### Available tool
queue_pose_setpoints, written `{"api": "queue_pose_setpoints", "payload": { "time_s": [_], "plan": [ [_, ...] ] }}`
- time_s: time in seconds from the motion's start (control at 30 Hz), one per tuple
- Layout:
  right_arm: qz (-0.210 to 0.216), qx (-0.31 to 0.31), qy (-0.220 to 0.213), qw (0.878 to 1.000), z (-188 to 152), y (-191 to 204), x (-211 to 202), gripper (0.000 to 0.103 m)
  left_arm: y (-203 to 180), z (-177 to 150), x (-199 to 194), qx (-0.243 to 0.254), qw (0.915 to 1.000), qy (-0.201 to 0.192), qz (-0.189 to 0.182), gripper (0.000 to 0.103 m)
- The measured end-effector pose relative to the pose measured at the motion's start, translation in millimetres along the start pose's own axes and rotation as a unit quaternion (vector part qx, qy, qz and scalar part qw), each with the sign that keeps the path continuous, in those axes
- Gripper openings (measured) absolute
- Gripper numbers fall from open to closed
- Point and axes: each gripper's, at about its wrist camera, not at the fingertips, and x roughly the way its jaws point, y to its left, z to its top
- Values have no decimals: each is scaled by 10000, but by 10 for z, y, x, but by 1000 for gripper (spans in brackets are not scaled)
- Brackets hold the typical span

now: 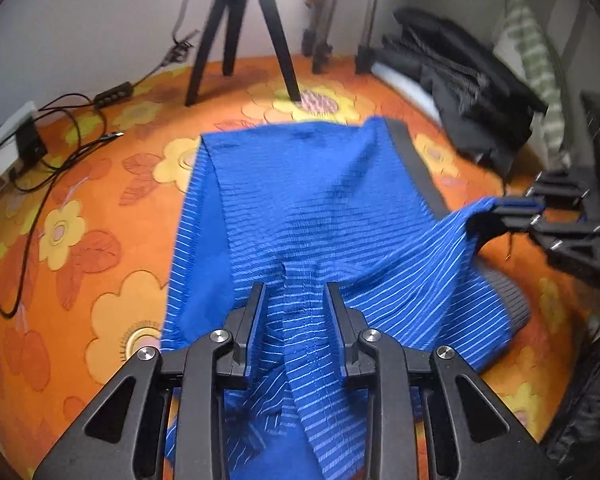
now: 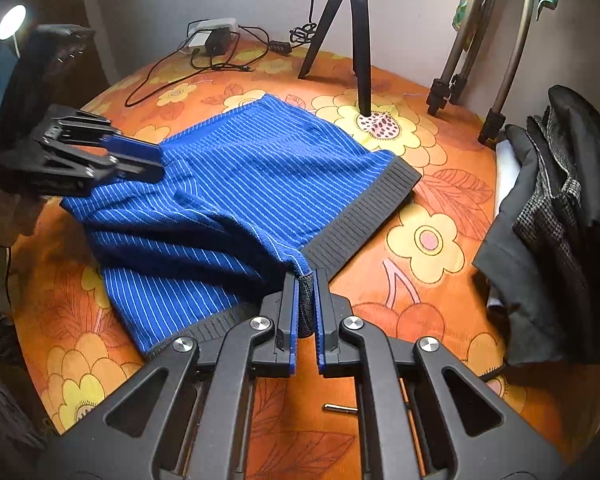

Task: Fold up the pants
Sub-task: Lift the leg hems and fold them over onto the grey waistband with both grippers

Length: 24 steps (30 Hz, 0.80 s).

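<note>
Blue pants with thin white stripes lie partly folded on the orange flowered cloth. Their grey waistband runs along the right side. In the left wrist view my left gripper stands open, and a seamed strip of the blue fabric lies loose between its spread fingers. In the right wrist view the left gripper hovers over the pants' left edge. My right gripper is shut on a bunched grey corner of the waistband. From the left wrist view the right gripper holds that corner raised at the far right.
A black tripod stands behind the pants. A charger and cables lie at the back left. Dark folded clothes are piled at the right, and folded stand legs lean on the wall. A small metal pin lies near the front.
</note>
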Motion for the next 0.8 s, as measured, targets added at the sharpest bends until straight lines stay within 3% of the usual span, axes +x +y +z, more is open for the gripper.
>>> {"api": "queue_pose_setpoints", "payload": {
  "time_s": [0.2, 0.23, 0.27, 0.37, 0.6, 0.8],
  "plan": [
    [-9, -70, 1, 10000, -18, 40, 12, 7, -69, -22, 82, 257, 9992, -71, 283, 26],
    [-15, -79, 7, 10000, -20, 42, 19, 7, -78, -23, 83, 289, 9990, -122, 316, 12],
    [-20, -82, 12, 10000, -23, 44, 28, 7, -86, -29, 78, 315, 9988, -159, 347, 5],
    [-48, -95, 17, 9999, -32, 49, 36, 7, -105, -42, 24, 368, 9979, -351, 403, 2],
    [-59, -94, -56, 9999, -18, 49, -39, 7, -17, -4, -318, 16, 9955, -916, 249, 1],
    [-32, -178, -215, 9996, 133, 64, -126, 7, 207, 305, -628, -264, 9895, -1396, 252, 1]
  ]
}}
